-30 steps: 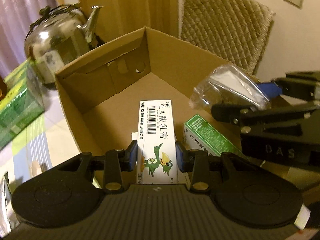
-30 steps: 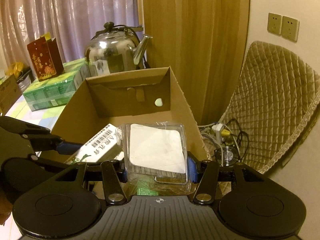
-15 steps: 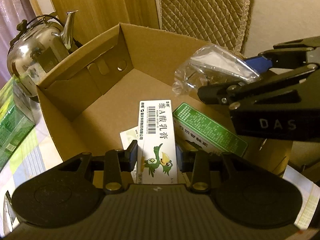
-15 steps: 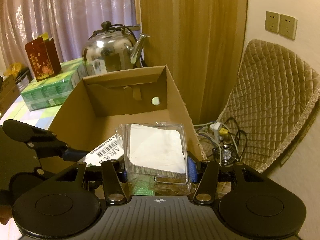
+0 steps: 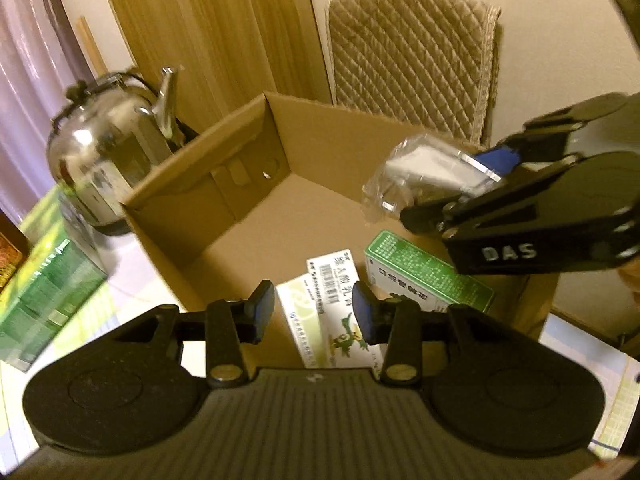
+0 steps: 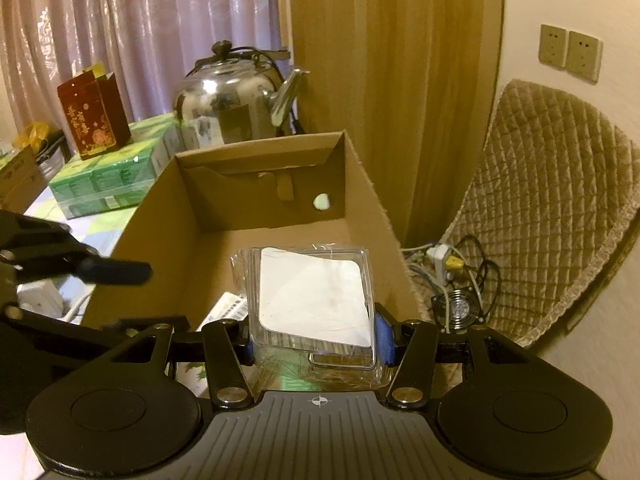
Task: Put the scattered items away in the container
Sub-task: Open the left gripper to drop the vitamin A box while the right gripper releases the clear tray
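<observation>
Released since earlier: white bird-printed carton (image 5: pixel 340 300), now lying in brown cardboard box (image 5: pixel 320 184); my left tongs (image 5: pixel 314 312) spread. Right tongs (image 6: pixel 316 344) pinching clear plastic case (image 6: pixel 314 300).

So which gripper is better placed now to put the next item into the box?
The right gripper. It is shut on the clear plastic case and hangs above the cardboard box, so opening should drop it in. The left gripper is open and holds nothing; the white carton lies in the box.
</observation>
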Motion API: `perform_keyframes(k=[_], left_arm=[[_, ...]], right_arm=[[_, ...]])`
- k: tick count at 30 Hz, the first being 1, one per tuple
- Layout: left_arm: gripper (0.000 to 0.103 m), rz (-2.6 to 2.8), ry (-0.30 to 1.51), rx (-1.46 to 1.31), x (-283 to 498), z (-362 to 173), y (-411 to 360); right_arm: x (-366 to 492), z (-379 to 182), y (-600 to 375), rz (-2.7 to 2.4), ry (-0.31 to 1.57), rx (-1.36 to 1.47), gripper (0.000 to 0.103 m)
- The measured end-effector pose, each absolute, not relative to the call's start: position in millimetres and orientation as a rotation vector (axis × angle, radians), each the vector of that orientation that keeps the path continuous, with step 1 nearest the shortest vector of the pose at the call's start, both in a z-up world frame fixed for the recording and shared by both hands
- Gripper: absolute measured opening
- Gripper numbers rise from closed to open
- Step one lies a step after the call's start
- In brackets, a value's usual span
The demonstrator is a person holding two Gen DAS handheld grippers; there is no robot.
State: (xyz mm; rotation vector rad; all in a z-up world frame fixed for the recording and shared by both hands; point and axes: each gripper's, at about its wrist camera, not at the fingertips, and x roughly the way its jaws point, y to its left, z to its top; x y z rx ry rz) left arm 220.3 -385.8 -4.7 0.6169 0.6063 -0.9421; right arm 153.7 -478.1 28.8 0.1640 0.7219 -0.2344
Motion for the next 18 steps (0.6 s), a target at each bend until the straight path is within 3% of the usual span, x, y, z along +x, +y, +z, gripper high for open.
perform_keyframes(k=[12, 13, 16, 18], left_arm=[[0.043, -0.906, 0.623, 0.486, 222.1, 19.0, -343.4], [0.043, -0.904, 0.626, 0.480, 221.6, 19.3, -340.3], [0.043, -0.900, 0.628, 0.462, 220.2, 20.1, -331.8], [0.043, -0.895, 0.633, 0.449, 219.5, 20.4, -327.1]], right_arm=[[173.3, 20.8, -466.0, -0.191, 0.794, 0.205, 0.051], [173.4, 20.4, -464.8, -0.193, 0.796, 0.203, 0.054], [171.2, 22.0, -461.1, -0.191, 0.786, 0.199, 0.077], [168.5, 24.3, -457.9, -0.193, 0.775, 0.193, 0.078]])
